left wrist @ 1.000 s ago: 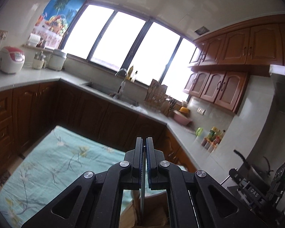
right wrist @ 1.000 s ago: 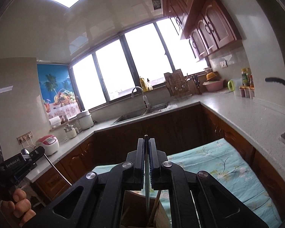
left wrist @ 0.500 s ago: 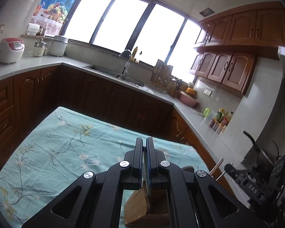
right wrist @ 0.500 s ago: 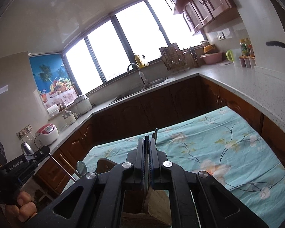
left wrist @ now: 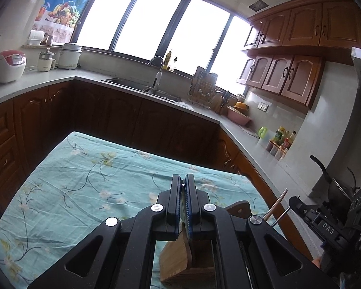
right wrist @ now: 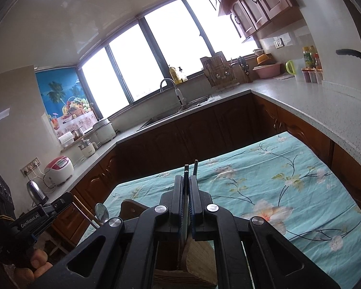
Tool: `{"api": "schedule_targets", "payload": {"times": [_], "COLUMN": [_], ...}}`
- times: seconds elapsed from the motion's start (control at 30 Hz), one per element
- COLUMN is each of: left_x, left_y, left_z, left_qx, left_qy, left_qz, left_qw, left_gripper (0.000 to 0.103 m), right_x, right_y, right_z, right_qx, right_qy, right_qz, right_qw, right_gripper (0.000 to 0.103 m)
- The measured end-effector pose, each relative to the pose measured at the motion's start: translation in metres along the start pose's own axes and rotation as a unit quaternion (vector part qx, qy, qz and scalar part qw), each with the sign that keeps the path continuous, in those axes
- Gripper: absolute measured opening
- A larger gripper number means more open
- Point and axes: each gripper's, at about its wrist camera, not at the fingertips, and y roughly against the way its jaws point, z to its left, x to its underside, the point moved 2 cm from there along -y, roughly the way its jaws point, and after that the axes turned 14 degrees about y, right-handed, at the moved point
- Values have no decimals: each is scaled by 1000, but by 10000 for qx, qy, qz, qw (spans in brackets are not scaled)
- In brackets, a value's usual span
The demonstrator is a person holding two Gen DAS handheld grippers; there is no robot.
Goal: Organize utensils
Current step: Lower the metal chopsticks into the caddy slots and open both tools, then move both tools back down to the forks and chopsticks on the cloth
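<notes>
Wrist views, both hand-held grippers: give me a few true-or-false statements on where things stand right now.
1. The left hand-held gripper has its jaws wide open. False: they are closed on a thin utensil handle.
2. The table wears a teal floral tablecloth. True.
3. A wooden holder sits just below the left hand-held gripper. True.
4. The right hand-held gripper holds nothing. False: thin utensil stems poke out between its closed jaws.
5. The rice cooker stands on the tablecloth. False: it is on the counter.
</notes>
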Motion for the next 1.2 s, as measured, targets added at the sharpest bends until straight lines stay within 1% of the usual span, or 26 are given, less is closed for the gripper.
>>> {"api": "schedule_targets", "payload": {"times": [0.03,0.1,0.2,0.3,0.33,0.37,0.4,0.43,0.47,0.53,0.6,0.67,0.7,0.77,0.83,0.87,0.93,1.13,1.2], "left_x": [1,3,3,2,2,3,3,3,4,4,6,8,10,12,15,18,23,40,41], "left_y": [1,0,1,2,3,4,6,9,9,13,16,21,24,31,39,42,49,69,74], "left_z": [0,1,-1,-2,-3,-3,-3,-4,-5,-6,-6,-7,-7,-6,-6,-6,-5,2,4], "left_qx": [-1,-8,-8,-18,-34,-64,-75,-71,-70,-43,-57,-66,-74,-120,-115,-126,-152,-273,-316], "left_qy": [-2,3,22,9,3,-2,-6,-15,-30,-33,-55,-86,-101,-125,-163,-188,-233,-234,-214], "left_qz": [5,20,43,51,41,4,-29,-53,-48,-31,-42,-60,-72,-101,-121,-108,-79,168,233], "left_qw": [10000,10000,10000,10000,10000,10000,10000,10000,10000,10000,10000,9999,9999,9998,9997,9997,9996,9992,9990], "left_gripper": [3,3,3,11,20,30,34,37,40,46,51,61,63,78,78,81,82,82,82], "right_x": [0,1,3,4,4,4,3,3,2,1,1,1,1,2,3,5,8,20,25], "right_y": [0,-1,-3,-3,-3,-2,-1,0,1,3,4,6,9,14,19,21,27,44,51], "right_z": [0,0,0,-1,-3,-3,-3,-3,-4,-4,-3,-3,-2,-1,0,1,2,2,2], "right_qx": [-8,-21,-40,-41,-47,-51,-51,-67,-73,-77,-128,-146,-137,-122,-152,-160,-155,-169,-164], "right_qy": [-15,-30,-55,-98,-124,-148,-165,-176,-184,-187,-204,-209,-199,-179,-184,-194,-195,-330,-360], "right_qz": [7,37,88,81,76,65,52,27,2,-22,-17,-60,-98,-146,-131,-120,-105,-57,-30], "right_qw": [10000,10000,9999,9999,9999,9999,9998,9998,9998,9998,9997,9997,9997,9997,9996,9996,9996,9993,9992], "right_gripper": [5,9,9,11,15,25,32,44,49,49,56,78,80,82,85,86,87,89,89]}}
